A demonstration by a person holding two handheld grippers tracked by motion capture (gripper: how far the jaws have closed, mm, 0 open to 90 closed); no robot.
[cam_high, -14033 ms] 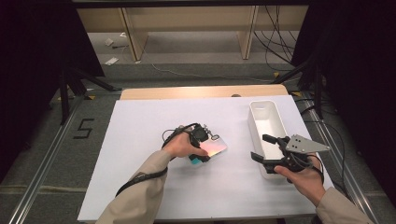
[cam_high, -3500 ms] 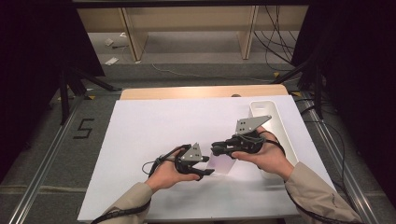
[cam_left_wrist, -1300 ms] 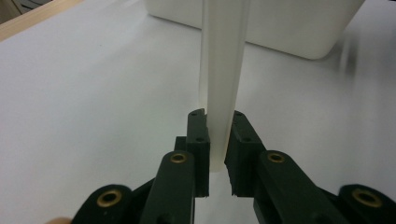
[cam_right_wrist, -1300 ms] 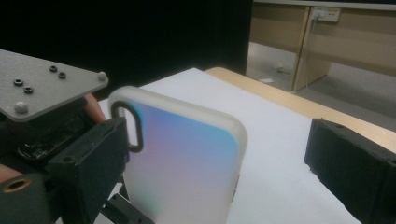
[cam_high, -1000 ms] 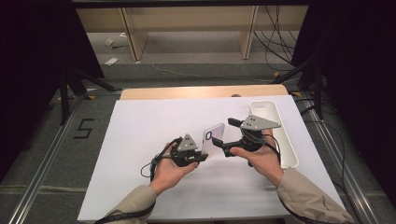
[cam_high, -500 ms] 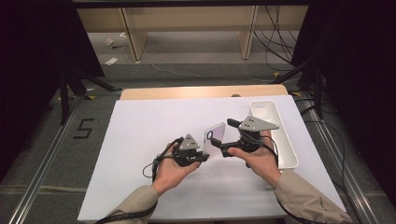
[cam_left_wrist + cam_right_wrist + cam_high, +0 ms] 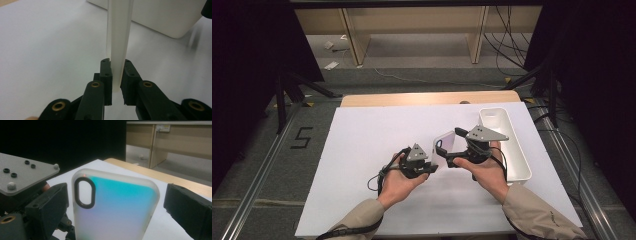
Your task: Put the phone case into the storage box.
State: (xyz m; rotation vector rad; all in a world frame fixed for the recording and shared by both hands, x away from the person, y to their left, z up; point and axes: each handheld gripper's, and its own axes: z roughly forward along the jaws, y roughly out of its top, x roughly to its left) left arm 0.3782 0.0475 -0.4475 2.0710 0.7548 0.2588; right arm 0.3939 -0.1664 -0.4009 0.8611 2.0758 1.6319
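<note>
**Phone case held upright between two grippers near the tray**

The white tabletop [image 7: 362, 150] carries everything, and most of it lies bare: the whole left half, the far strip up to the wooden edge [image 7: 427, 98], and the near strip in front of the person's sleeves are open room. Along the right edge stands the long white tray [image 7: 512, 150], its length running from the far right corner toward the near edge; only a narrow margin of tabletop separates it from that right edge.

Just left of the tray, around the middle of the tabletop, the two hands meet. The phone case [image 7: 443, 150], frosted and translucent with a teal sheen and a dark-rimmed oval camera cutout, stands upright on its short end, lifted above the surface. In the left gripper view it rises edge-on, with the tray's rounded corner close behind it.

The left gripper [image 7: 117, 75] is clamped on the case's lower edge, both pads pressing its thin sides. The right gripper [image 7: 451, 150] comes in from the tray side; its jaws stand wide apart on either side of the case's broad face, not touching it.
</note>
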